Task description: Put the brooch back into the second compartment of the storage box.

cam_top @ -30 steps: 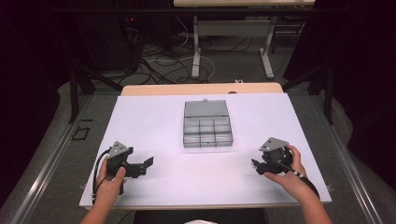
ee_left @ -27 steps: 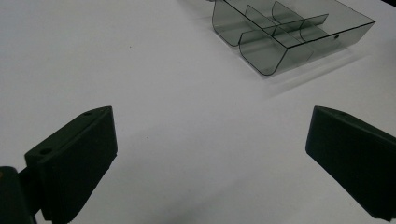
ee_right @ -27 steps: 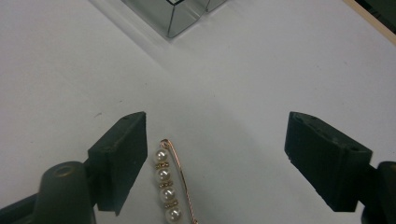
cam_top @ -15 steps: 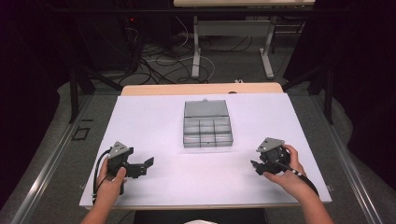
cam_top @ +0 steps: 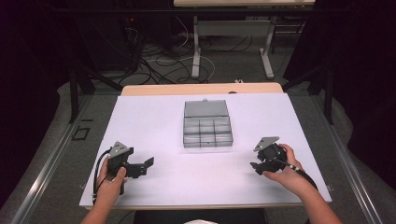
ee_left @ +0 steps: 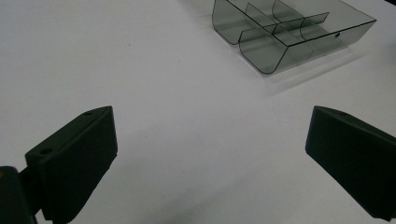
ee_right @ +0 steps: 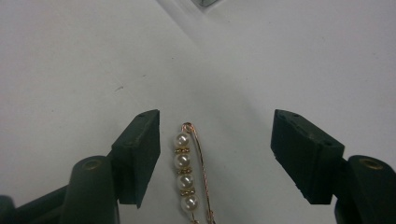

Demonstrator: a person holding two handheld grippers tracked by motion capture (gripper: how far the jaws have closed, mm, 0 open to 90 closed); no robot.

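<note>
Two black jaws stand far apart, at 8 and 4 o'clock, with bare white table (ee_left: 177,116) between them. A clear grey box (ee_left: 292,32) sits at 1 o'clock.

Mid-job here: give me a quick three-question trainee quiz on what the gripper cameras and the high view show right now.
1. True or false: the right gripper has its pads pressed on the pearl pin.
2. What lies between the left gripper's jaws?
A. the pin
B. bare white table
C. the divided box
3. Fill in: the clear divided box sits on the white table with its lid ____.

Key
1. False: the pin lies between the jaws, close by one, and they have just been closing.
2. B
3. open
</note>
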